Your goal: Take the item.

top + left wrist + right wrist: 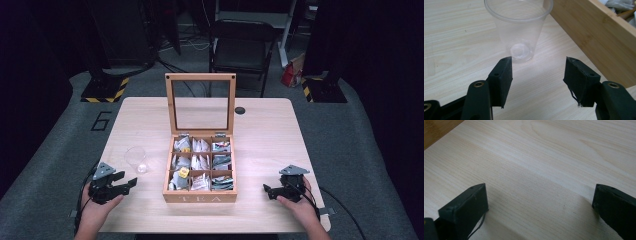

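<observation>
— Bamboo tea box (200, 196) with sachets stood just right of the clear plastic cup (518, 30)?
— Yes. Cup stood upright ahead of the spread left gripper (537, 65); right gripper (540, 202) spread over the pale wooden table (544, 157).

A clear plastic cup (135, 159) is standing upright and empty on the pale wooden table (its rim wider than its base). It is sitting just beside the left wall of the open bamboo tea box (200, 197), apart from it.
</observation>
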A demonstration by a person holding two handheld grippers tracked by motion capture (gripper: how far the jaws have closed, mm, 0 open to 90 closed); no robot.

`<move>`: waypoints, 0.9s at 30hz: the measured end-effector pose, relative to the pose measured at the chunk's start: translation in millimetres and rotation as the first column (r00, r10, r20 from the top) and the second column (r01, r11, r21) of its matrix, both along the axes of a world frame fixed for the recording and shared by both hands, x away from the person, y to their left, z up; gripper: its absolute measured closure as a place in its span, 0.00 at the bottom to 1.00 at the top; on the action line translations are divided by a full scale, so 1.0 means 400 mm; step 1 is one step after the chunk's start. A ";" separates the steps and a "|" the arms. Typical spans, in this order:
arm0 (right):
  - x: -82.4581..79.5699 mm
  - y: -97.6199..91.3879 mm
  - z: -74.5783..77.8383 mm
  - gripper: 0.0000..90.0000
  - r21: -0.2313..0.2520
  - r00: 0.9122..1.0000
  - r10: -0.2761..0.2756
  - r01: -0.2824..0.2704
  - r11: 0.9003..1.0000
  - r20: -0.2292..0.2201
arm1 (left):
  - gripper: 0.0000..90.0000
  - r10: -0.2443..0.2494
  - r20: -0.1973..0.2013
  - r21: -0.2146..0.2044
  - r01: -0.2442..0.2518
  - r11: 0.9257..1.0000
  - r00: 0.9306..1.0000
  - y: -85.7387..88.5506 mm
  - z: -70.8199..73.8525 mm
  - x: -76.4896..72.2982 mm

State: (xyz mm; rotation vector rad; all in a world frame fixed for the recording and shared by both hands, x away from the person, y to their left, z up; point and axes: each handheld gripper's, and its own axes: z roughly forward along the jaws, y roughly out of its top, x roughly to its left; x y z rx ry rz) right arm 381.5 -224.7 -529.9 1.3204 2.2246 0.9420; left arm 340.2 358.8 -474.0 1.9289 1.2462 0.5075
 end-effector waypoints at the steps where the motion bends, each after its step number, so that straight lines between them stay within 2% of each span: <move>1: 0.001 0.000 0.000 0.00 -0.002 1.000 0.000 0.000 1.000 0.004 | 0.44 0.003 0.010 -0.004 -0.003 1.000 1.000 -0.001 0.001 -0.002; 4: 0.000 0.000 0.000 0.00 0.000 1.000 -0.002 0.002 1.000 0.001 | 0.45 -0.011 0.020 0.021 0.010 1.000 1.000 -0.003 0.012 -0.007; 11: 0.000 0.000 0.000 0.00 -0.001 1.000 -0.002 0.002 1.000 0.001 | 0.46 -0.040 0.038 0.023 0.039 0.999 0.998 -0.023 0.035 -0.018; 16: 0.000 0.000 0.000 0.00 -0.002 1.000 -0.002 0.002 1.000 0.001 | 0.47 -0.064 0.031 0.017 0.063 0.998 0.997 -0.038 0.043 -0.022; 19: 0.000 0.000 0.000 0.00 0.000 1.000 0.001 -0.001 1.000 -0.002 | 0.48 -0.071 0.041 0.014 0.071 0.997 0.997 -0.047 0.044 -0.024; 24: 0.000 0.000 0.001 0.00 -0.001 1.000 0.002 -0.002 1.000 -0.003 | 0.49 -0.093 0.043 0.025 0.092 0.995 0.995 -0.059 0.048 -0.026; 27: 0.000 0.000 0.000 0.00 -0.001 1.000 -0.001 0.001 1.000 -0.003 | 0.49 -0.099 0.033 0.019 0.099 0.995 0.995 -0.065 0.049 -0.027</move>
